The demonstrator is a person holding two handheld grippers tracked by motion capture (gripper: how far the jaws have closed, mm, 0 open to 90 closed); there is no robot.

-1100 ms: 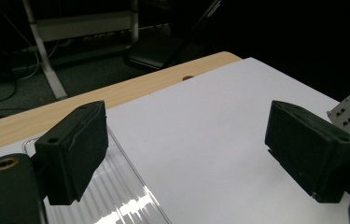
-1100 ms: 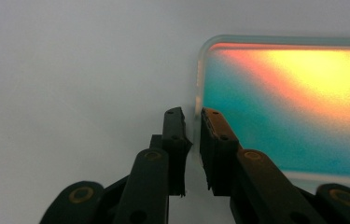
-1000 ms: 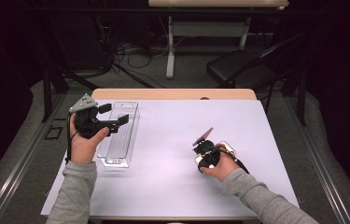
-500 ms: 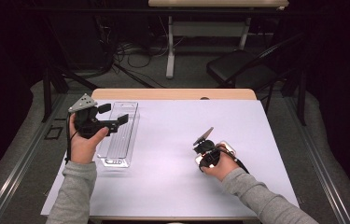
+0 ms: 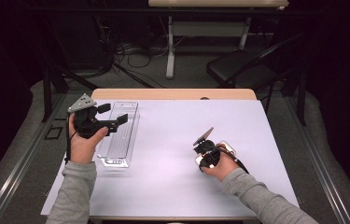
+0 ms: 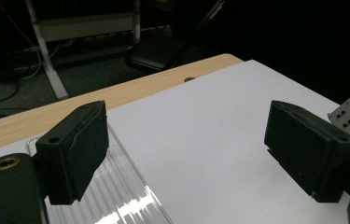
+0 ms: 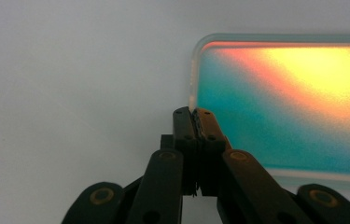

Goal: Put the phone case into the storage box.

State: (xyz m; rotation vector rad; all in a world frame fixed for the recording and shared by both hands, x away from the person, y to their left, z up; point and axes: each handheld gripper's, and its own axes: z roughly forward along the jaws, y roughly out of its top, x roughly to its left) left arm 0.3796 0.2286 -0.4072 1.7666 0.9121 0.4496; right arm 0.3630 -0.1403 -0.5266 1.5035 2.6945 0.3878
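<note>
A flat rectangular case (image 7: 280,93) with a translucent rim, coloured teal, orange and yellow, lies on the white table cover. My right gripper (image 7: 193,112) is shut on its rim near a rounded corner. From above, the right gripper (image 5: 205,150) sits low at the table's right-centre, with the case (image 5: 227,147) peeking out beside the hand. My left gripper (image 5: 113,113) is open, held above the clear plastic tray (image 5: 116,149) at the left. In the left gripper view its jaws (image 6: 191,149) stand wide apart with nothing between them, the tray (image 6: 116,196) below.
A white cover (image 5: 172,186) lies over the table, leaving a wooden strip (image 5: 172,94) along the far edge. Beyond it stand a black chair (image 5: 238,67) and a table leg (image 5: 170,46) among floor cables.
</note>
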